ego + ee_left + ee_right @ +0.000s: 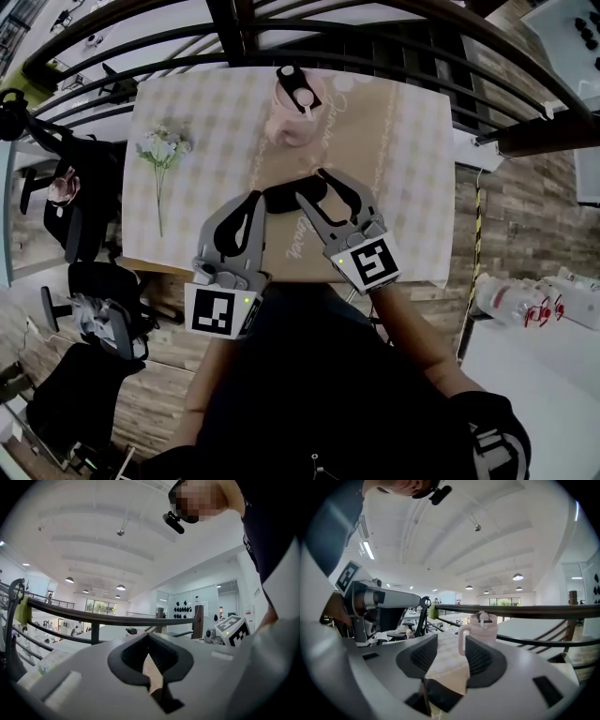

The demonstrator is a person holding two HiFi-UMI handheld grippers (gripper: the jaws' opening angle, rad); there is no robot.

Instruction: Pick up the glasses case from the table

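Two hand-held grippers hover over the near half of a table spread with a checked cloth, as your head view shows. Your left gripper is clenched. Its own view has the pads meeting at the tips, a sliver of cloth behind them and nothing grasped. Your right gripper stands partly open and grips nothing. In its own view the pads frame bare cloth, with a pink lidded mug standing beyond them at the table's far edge. A small bunch of flowers lies on the cloth at the left. The black glasses case lies on the cloth between the two grippers' tips, its right end beneath the right gripper's nearer finger. Whether the two touch cannot be told. Only the head view shows the flowers and the case whole. The left gripper view looks level past a dark railing.
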